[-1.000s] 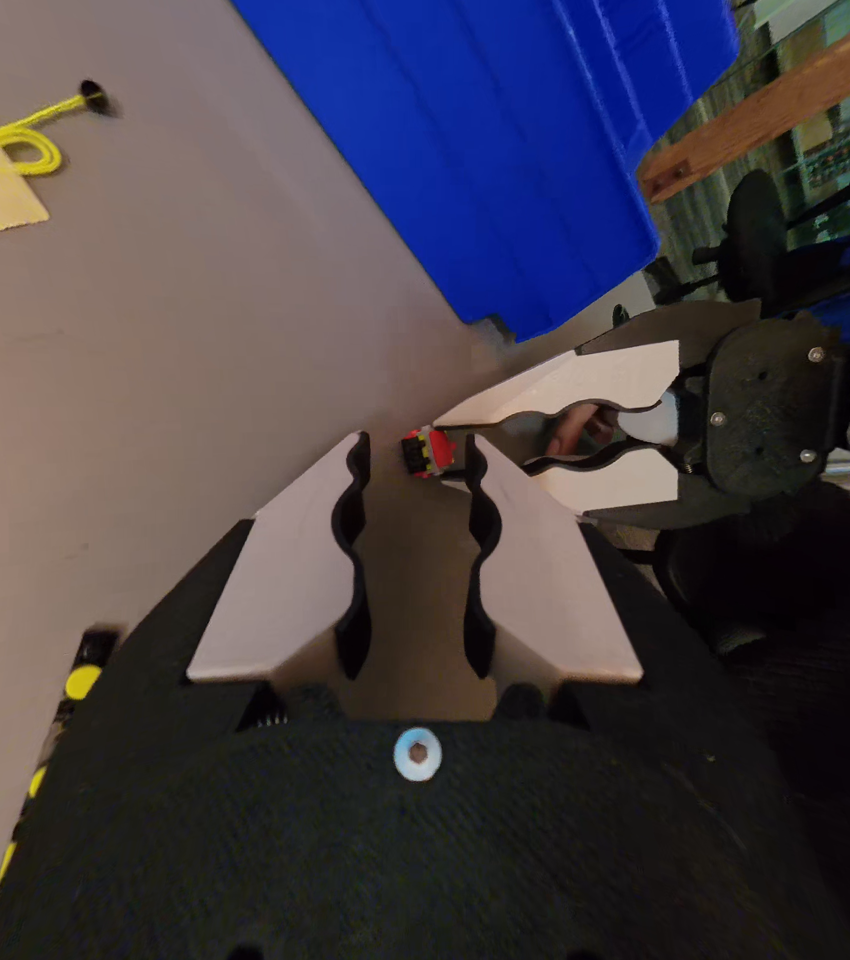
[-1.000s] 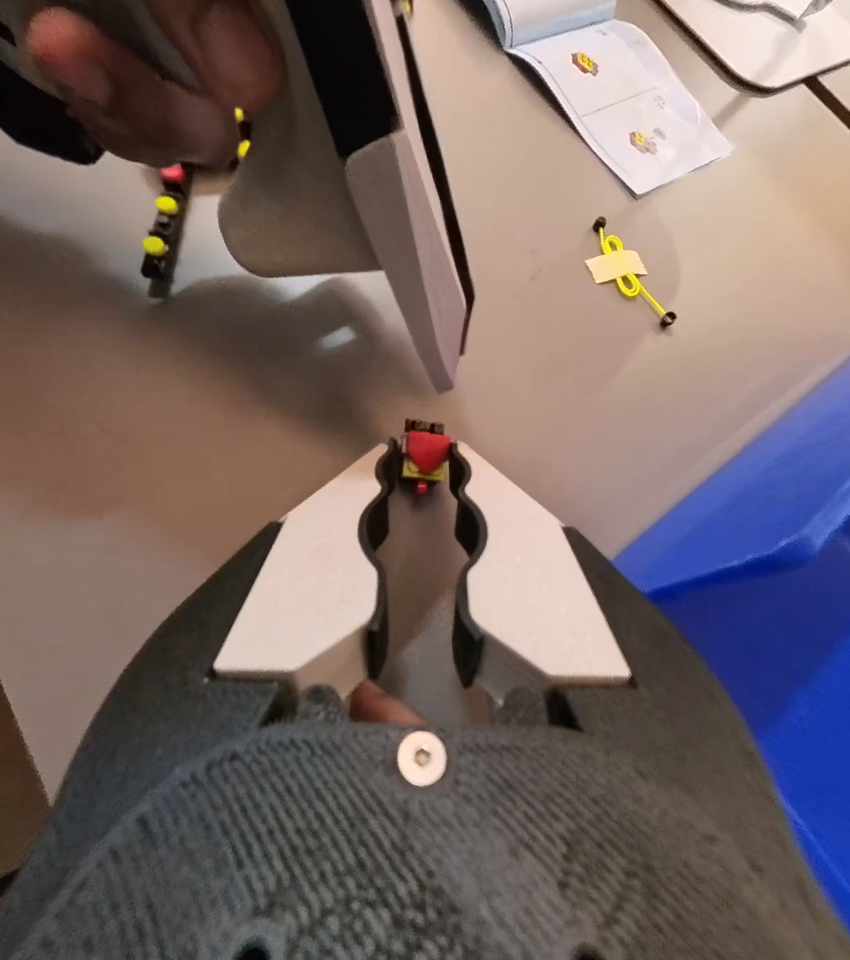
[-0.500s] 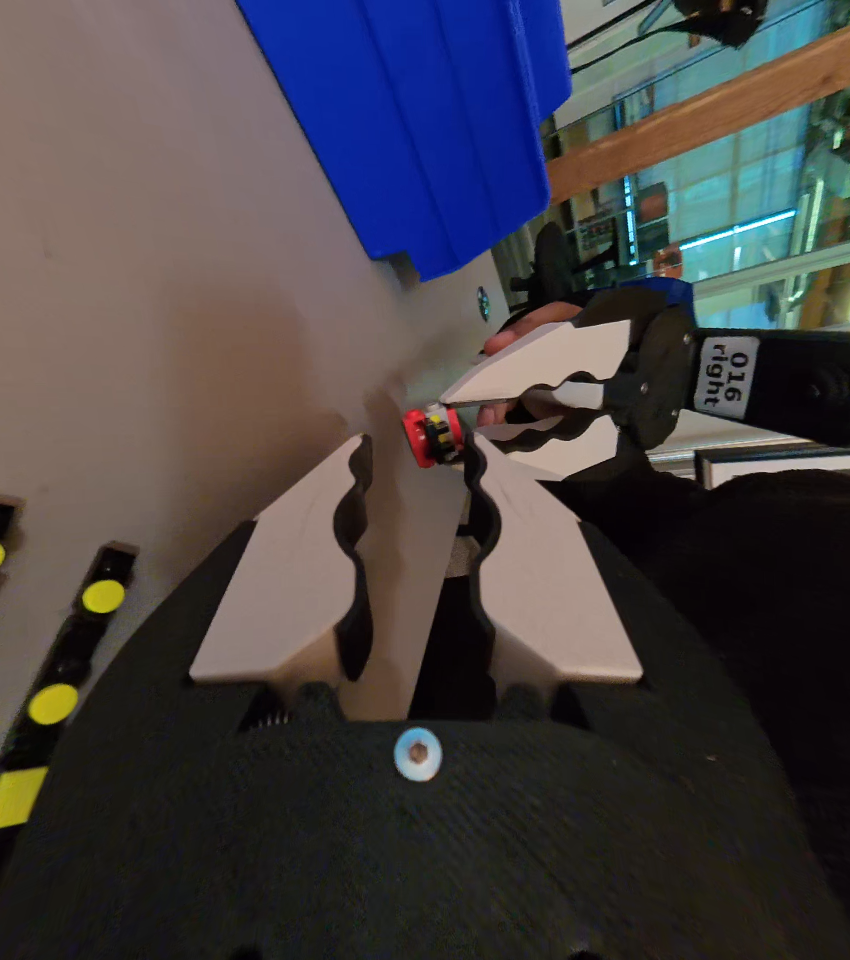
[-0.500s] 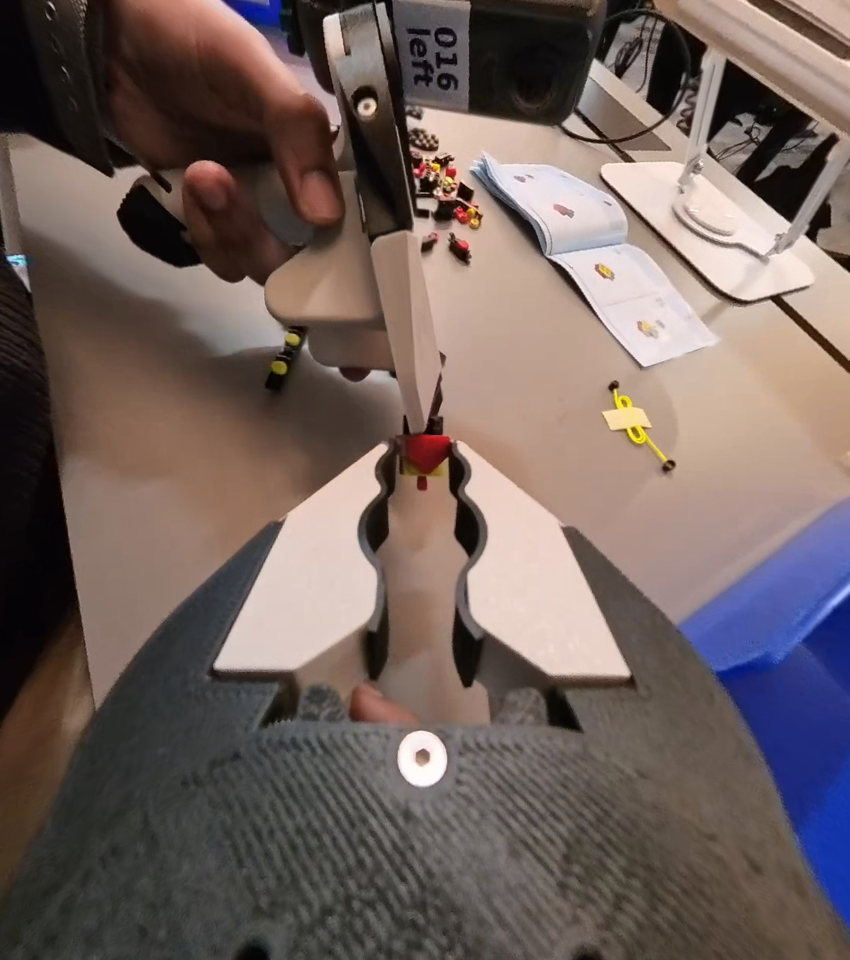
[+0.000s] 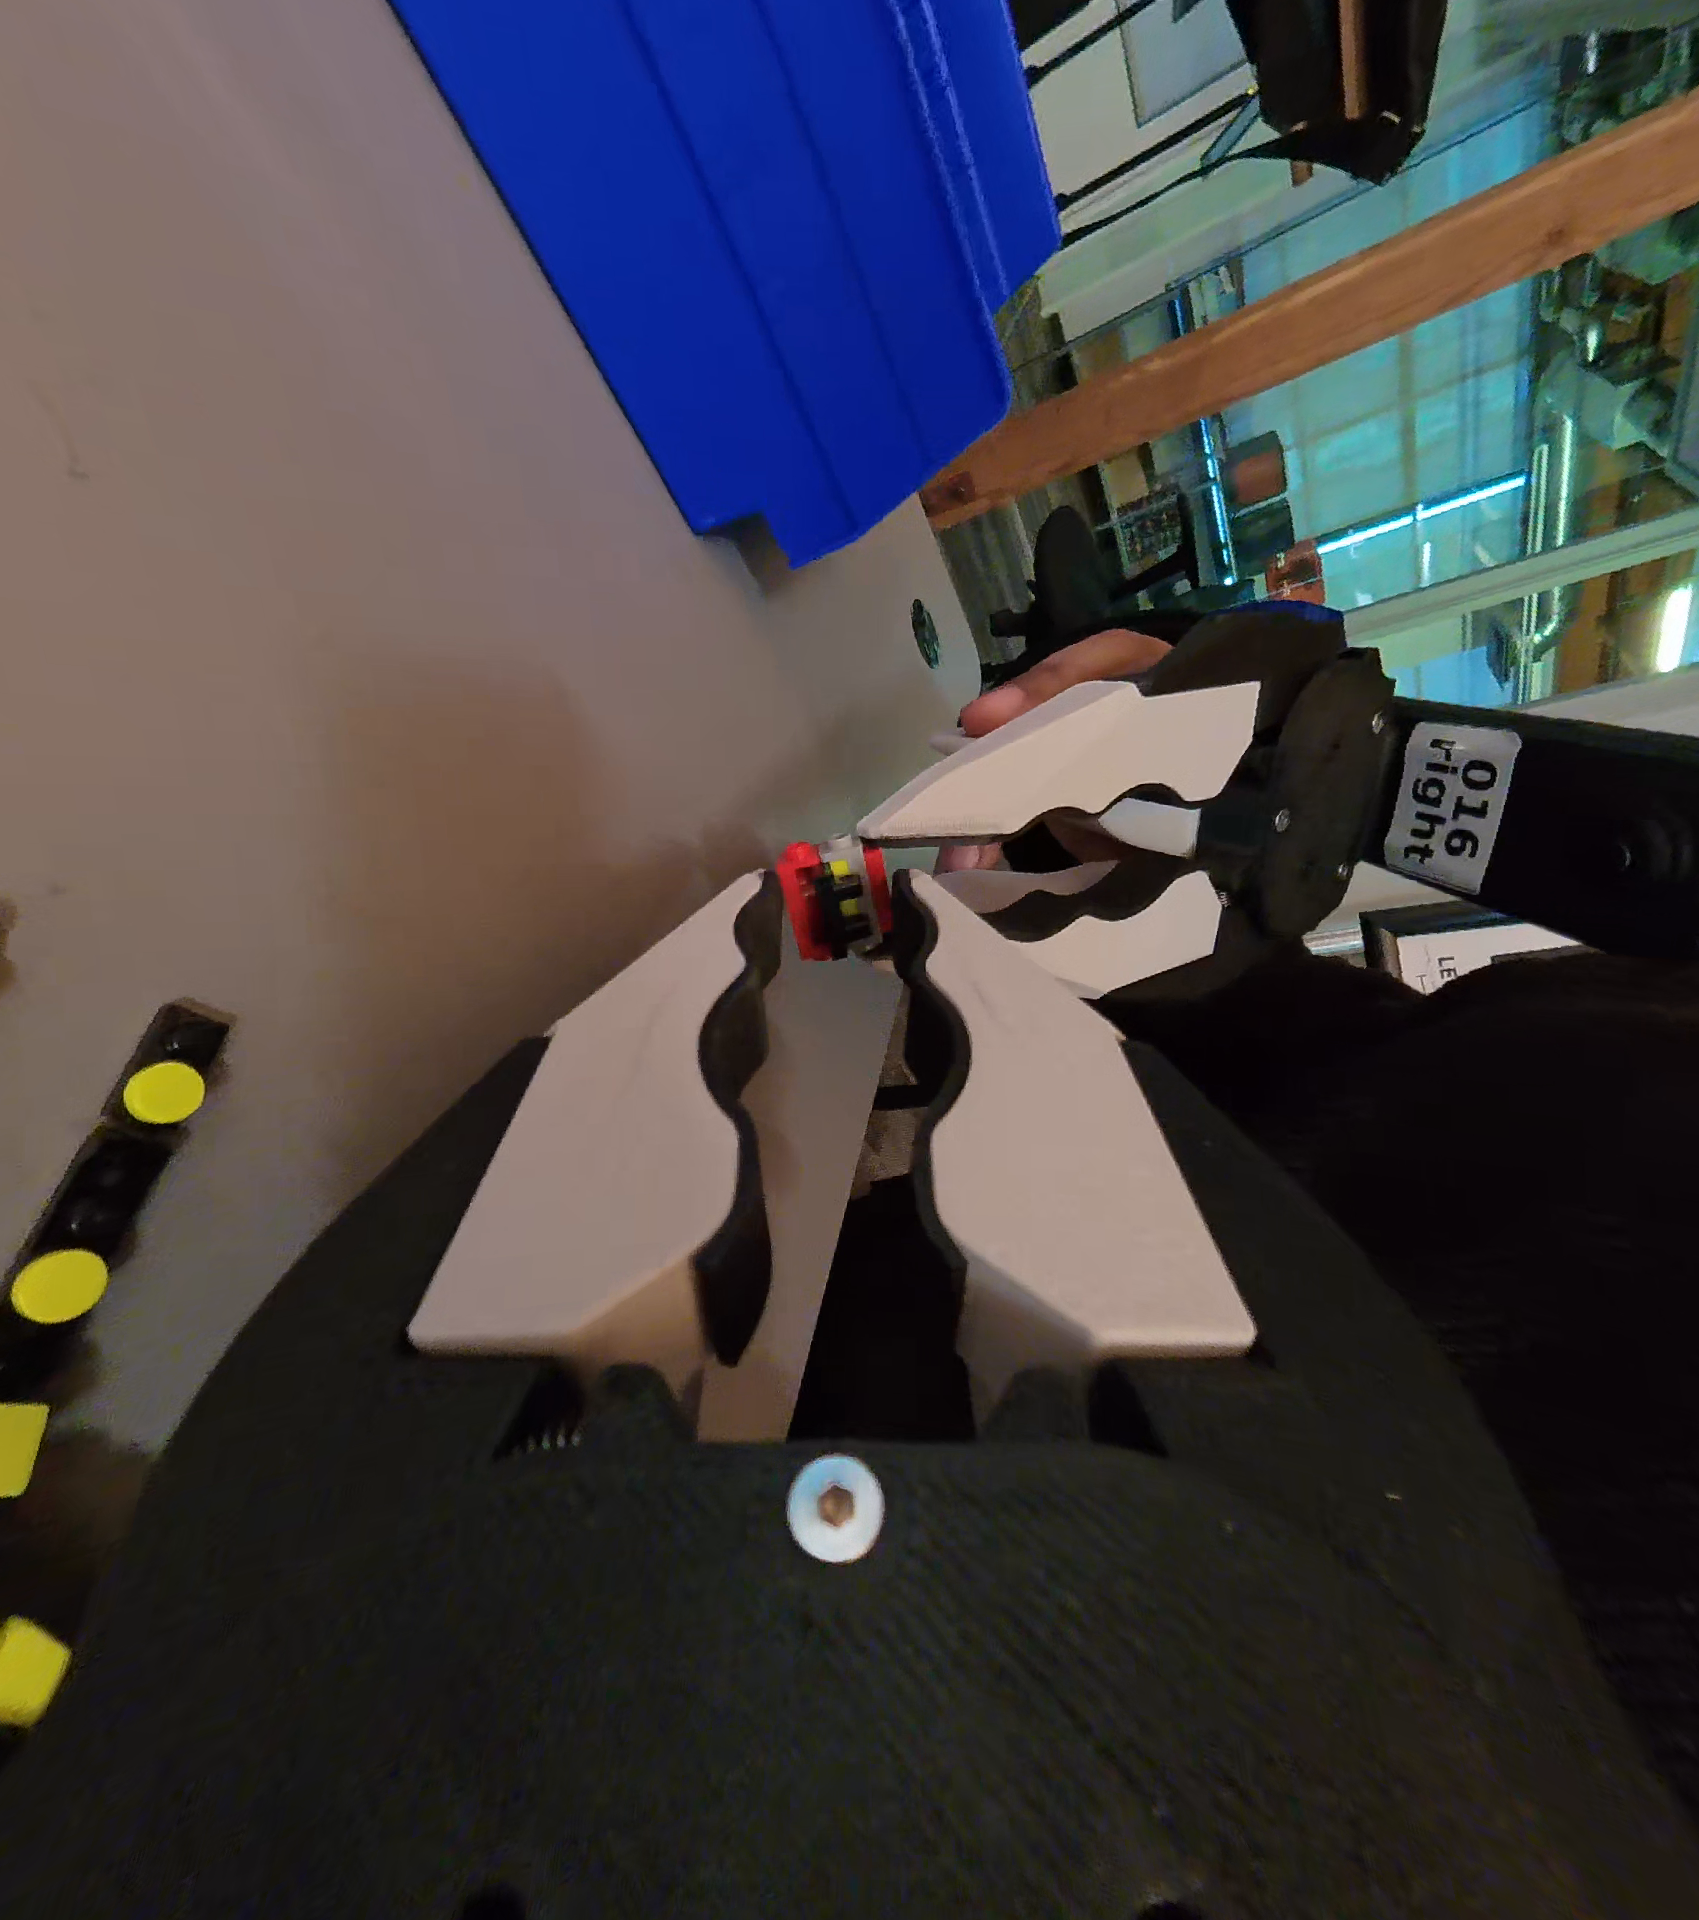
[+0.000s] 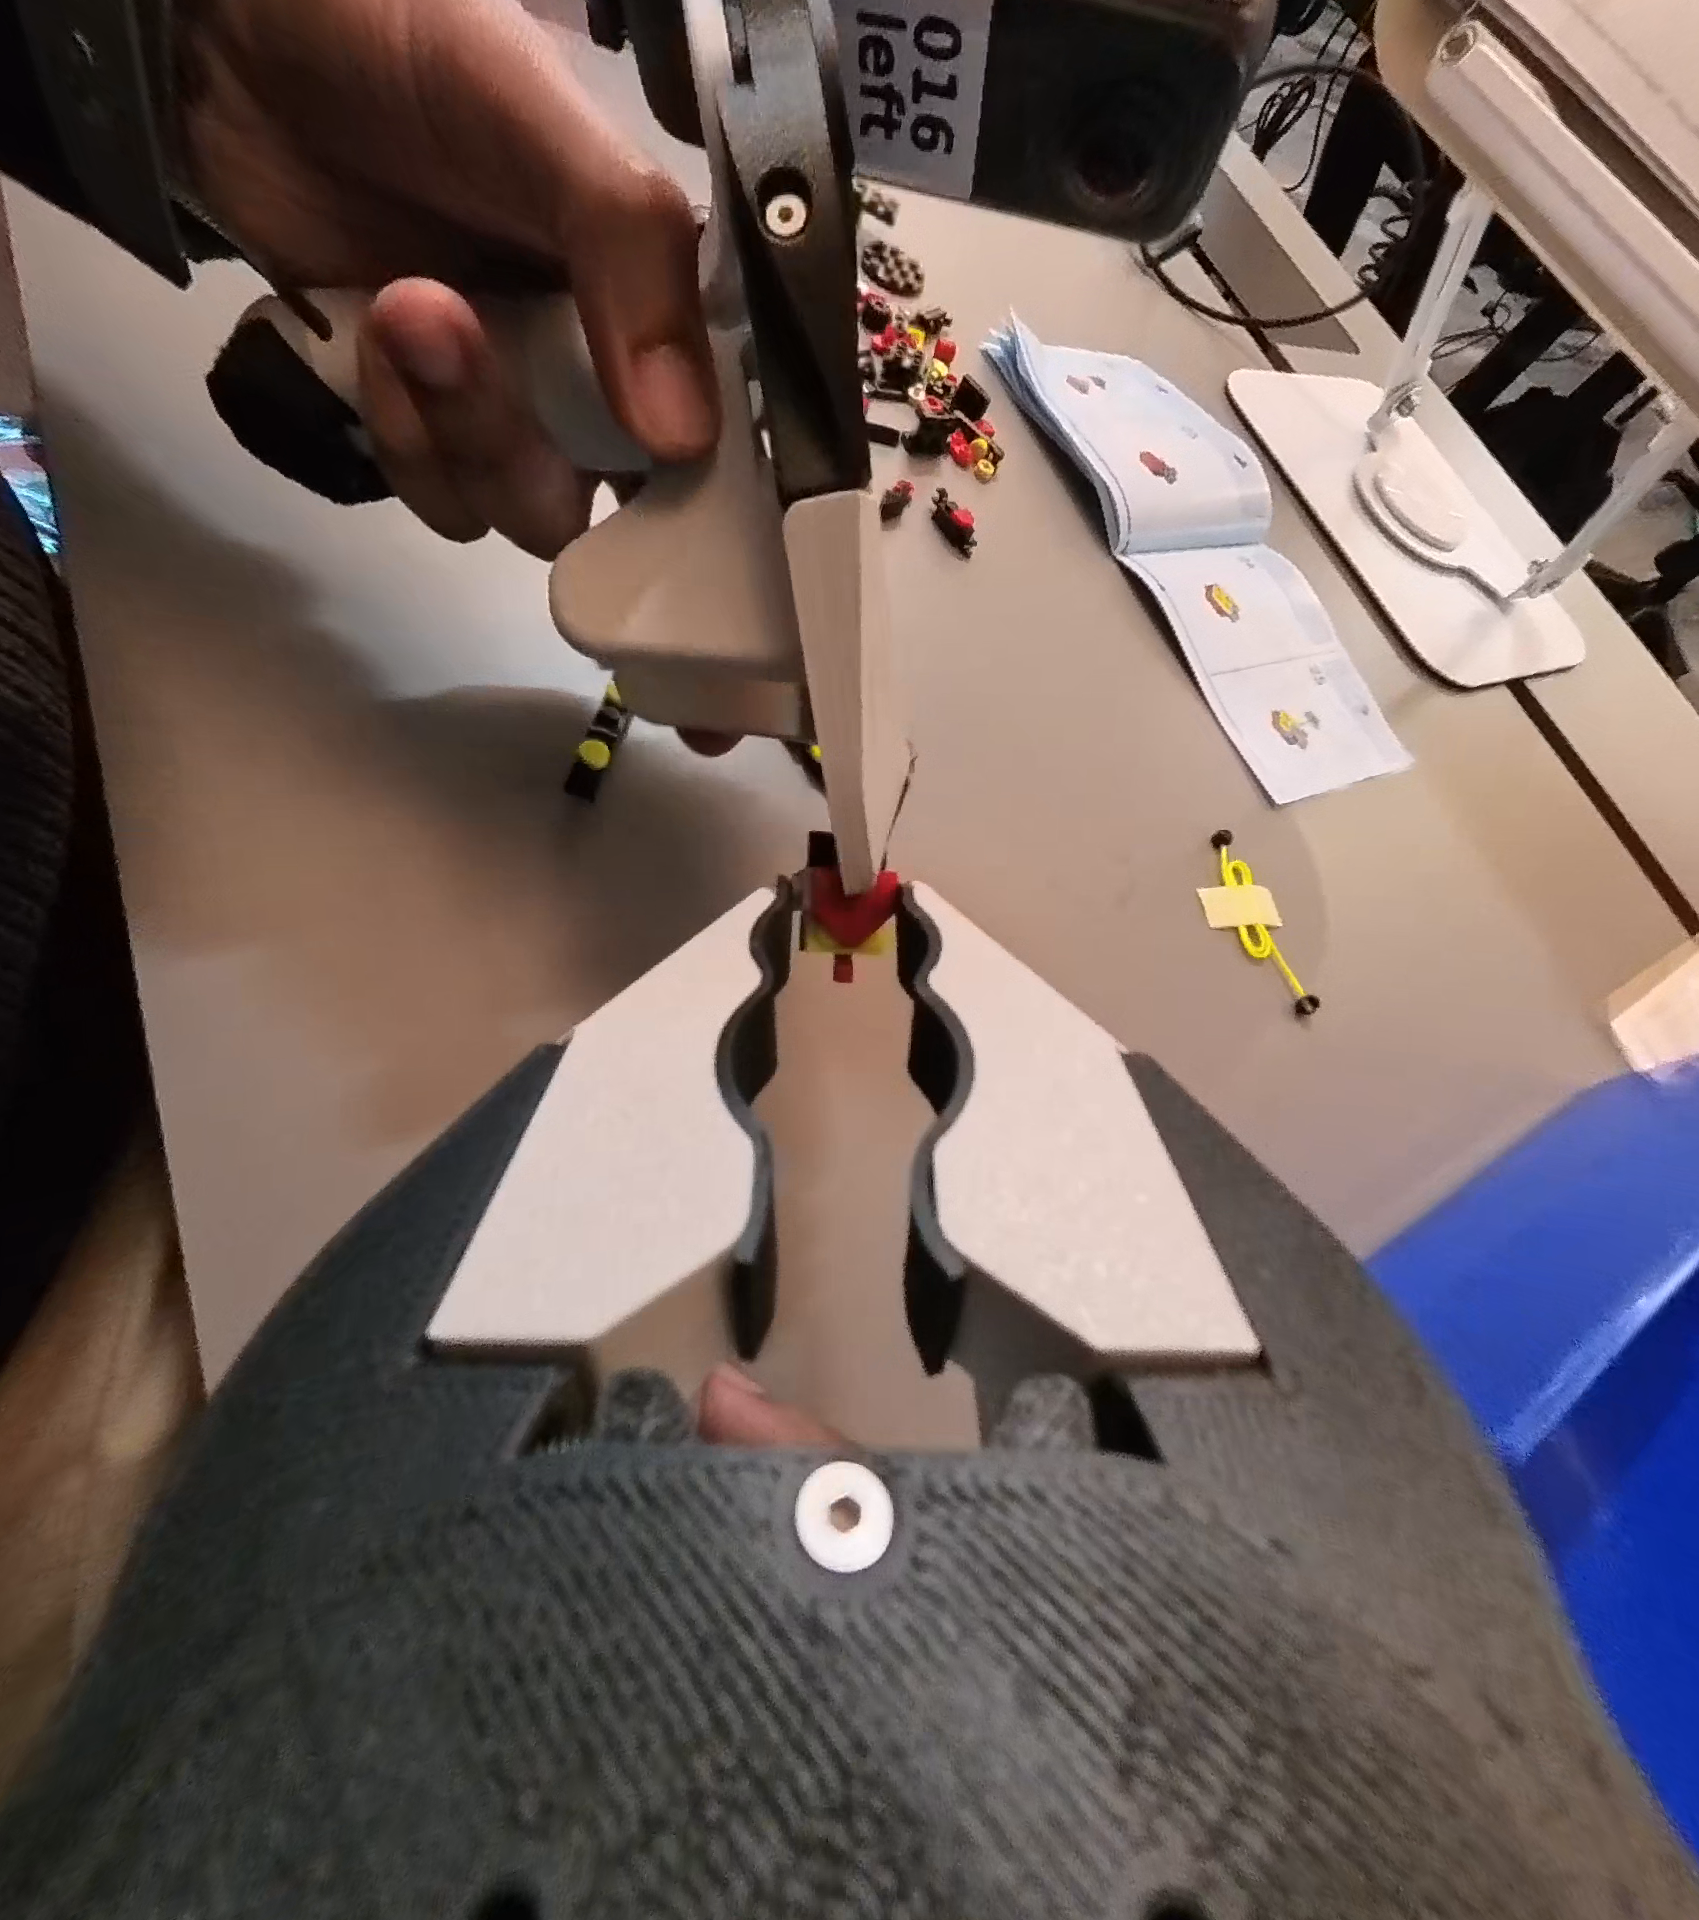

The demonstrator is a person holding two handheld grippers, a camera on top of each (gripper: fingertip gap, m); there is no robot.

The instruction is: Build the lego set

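1. Closing in since a moment ago, the left tool now has its tips on either side of the small red, yellow and black lego piece, where before they stood wider and short of it.
2. Right tool pinches the same lego piece at its tips, held above the bench.
3. Loose bricks, an instruction booklet and a blue bin sit on the bench.
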